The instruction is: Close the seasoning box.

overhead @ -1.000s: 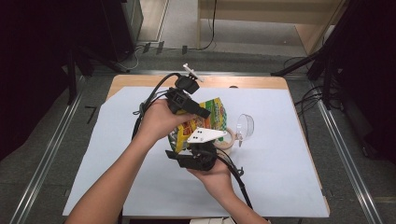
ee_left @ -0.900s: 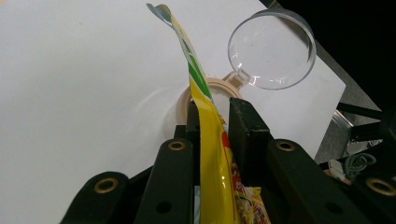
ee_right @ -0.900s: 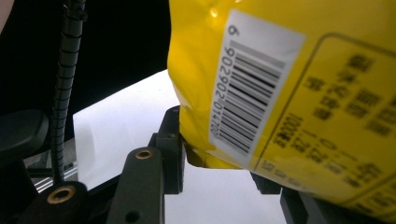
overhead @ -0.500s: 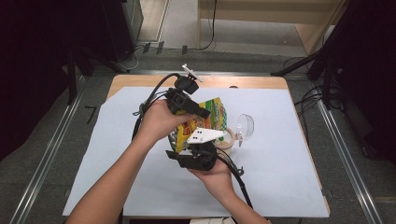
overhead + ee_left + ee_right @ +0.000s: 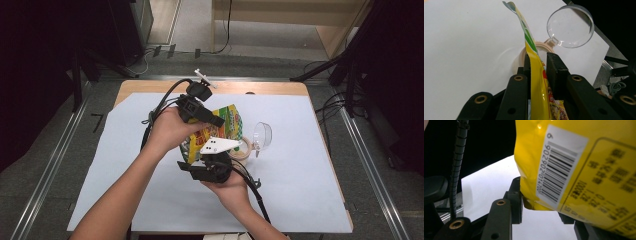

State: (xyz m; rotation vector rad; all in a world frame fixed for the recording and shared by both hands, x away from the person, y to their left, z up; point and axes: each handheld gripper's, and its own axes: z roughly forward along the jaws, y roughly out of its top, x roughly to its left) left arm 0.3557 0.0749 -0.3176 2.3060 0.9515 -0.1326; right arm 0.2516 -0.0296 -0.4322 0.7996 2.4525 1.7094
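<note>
While both grippers clamp a yellow snack bag (image 5: pixel 220 127) at frame centre, left gripper (image 5: pixel 212 120) above, right gripper (image 5: pixel 210 160) below.

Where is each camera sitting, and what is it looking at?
High view: above the table, looking down; both forearms, left tool, right tool.
Left gripper view: rides the left tool, along its jaws clamping the yellow packet, toward the clear lid.
Right gripper view: rides the right tool, facing the packet's barcode.
Shared: all show the packet.
</note>
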